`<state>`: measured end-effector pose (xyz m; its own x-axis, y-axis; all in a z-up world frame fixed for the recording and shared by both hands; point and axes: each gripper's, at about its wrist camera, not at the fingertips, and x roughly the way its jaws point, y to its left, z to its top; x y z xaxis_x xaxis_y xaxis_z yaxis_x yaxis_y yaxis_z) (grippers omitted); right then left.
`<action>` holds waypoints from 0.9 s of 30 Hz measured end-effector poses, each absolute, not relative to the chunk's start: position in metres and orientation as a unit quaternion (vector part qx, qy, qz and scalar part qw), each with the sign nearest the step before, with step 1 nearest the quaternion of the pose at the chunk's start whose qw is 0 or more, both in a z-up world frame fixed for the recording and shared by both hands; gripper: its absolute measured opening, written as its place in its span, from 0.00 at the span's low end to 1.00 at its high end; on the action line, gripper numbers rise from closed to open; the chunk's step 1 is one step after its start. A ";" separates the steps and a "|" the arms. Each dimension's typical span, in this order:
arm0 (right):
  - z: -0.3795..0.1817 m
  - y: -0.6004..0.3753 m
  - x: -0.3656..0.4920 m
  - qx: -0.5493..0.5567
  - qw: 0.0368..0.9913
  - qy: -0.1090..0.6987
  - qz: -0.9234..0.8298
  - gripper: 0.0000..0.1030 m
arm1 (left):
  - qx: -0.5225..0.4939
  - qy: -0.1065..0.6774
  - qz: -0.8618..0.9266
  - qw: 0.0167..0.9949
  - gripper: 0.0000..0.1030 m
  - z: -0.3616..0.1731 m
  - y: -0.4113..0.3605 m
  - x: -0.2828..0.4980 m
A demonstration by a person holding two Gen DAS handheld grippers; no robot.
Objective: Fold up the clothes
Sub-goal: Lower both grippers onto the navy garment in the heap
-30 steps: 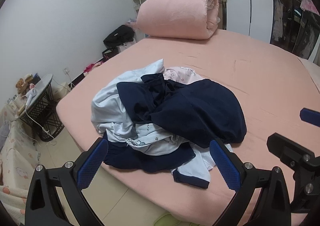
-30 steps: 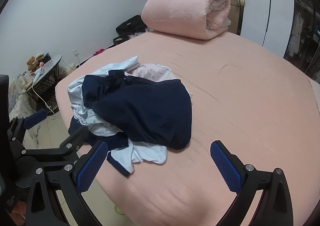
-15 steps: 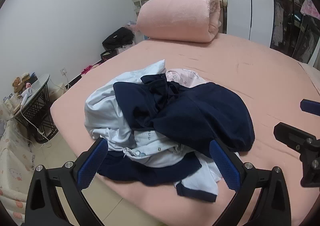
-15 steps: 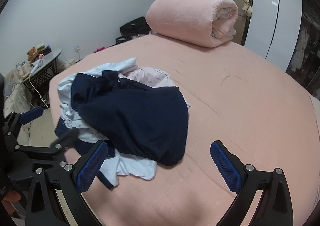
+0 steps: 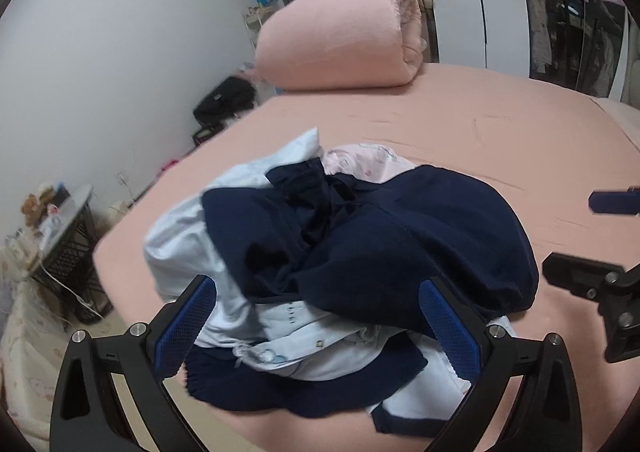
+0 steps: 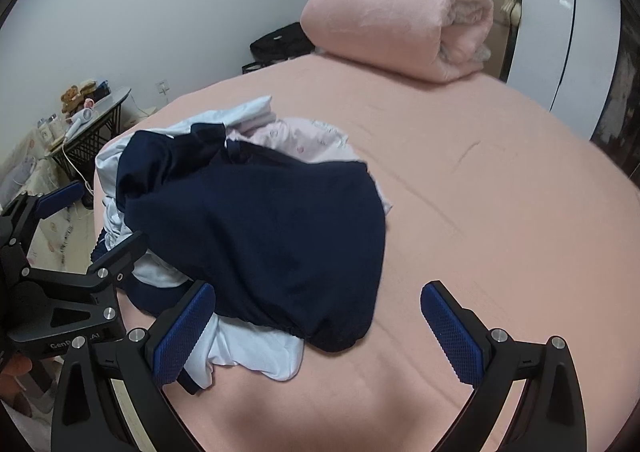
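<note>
The left gripper, its blue-padded black fingers spread wide and holding nothing, hovers at the near edge of a heap of clothes. The right gripper, equally wide apart and empty, hangs just beside the heap's right side. On top lies a crumpled navy-blue garment over pale-blue clothing and a pale-pink printed piece, all near the corner of the pink-sheeted bed. Farther back rests a rolled pink blanket.

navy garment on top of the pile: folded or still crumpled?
Crumpled. The navy garment lies bunched and draped over the light blue clothes, no straight fold edges; both grippers open, holding nothing.
</note>
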<state>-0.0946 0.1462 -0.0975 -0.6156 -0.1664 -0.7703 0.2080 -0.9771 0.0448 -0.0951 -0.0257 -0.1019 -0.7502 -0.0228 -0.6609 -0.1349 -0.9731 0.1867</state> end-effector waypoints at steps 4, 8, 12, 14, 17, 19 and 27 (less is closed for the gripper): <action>-0.118 0.151 -0.106 0.445 0.101 0.008 -0.890 1.00 | -0.371 0.092 0.923 0.035 1.00 -0.113 -0.030 -0.105; -0.132 0.156 -0.116 0.459 0.097 -0.002 -0.883 1.00 | -0.377 0.070 0.923 0.031 1.00 -0.120 -0.035 -0.112; -0.146 0.165 -0.125 0.468 0.093 -0.019 -0.878 1.00 | -0.382 0.041 0.923 0.033 1.00 -0.126 -0.037 -0.120; -0.151 0.167 -0.132 0.474 0.094 -0.029 -0.875 1.00 | -0.382 0.046 0.922 0.032 1.00 -0.129 -0.033 -0.125; -0.158 0.169 -0.140 0.480 0.097 -0.037 -0.871 1.00 | -0.382 0.053 0.922 0.038 1.00 -0.131 -0.027 -0.130; -0.162 0.168 -0.145 0.482 0.101 -0.038 -0.869 1.00 | -0.385 0.050 0.921 0.041 1.00 -0.133 -0.026 -0.133; -0.176 0.161 -0.154 0.481 0.120 -0.026 -0.868 1.00 | -0.401 0.040 0.914 0.057 1.00 -0.141 -0.018 -0.150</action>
